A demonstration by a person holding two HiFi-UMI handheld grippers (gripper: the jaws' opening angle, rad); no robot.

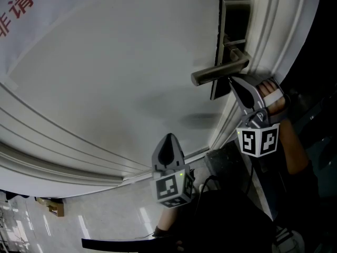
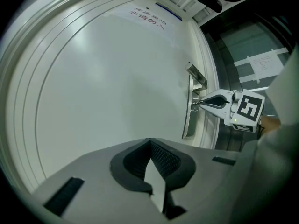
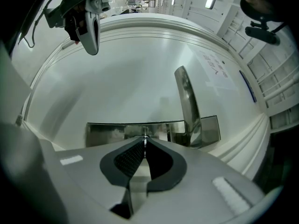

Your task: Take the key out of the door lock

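The white door (image 1: 116, 78) carries a dark metal lock plate (image 1: 235, 16) with a lever handle (image 1: 218, 71). My right gripper (image 1: 232, 80) points at the plate just below the handle, shut on the key (image 3: 145, 137), a thin silver sliver between its tips against the lock plate (image 3: 107, 133). The left gripper view shows the same right gripper (image 2: 200, 104) from the side, with the small key (image 2: 195, 105) at the lock plate (image 2: 188, 111). My left gripper (image 1: 169, 138) hangs lower and further left, away from the lock, shut with nothing in it (image 2: 150, 143).
The door frame's moulding (image 1: 274, 30) runs along the right of the lock plate. A paper notice with red characters (image 1: 26, 4) is stuck on the door at the upper left. A glossy floor (image 1: 95, 220) shows at the bottom of the head view.
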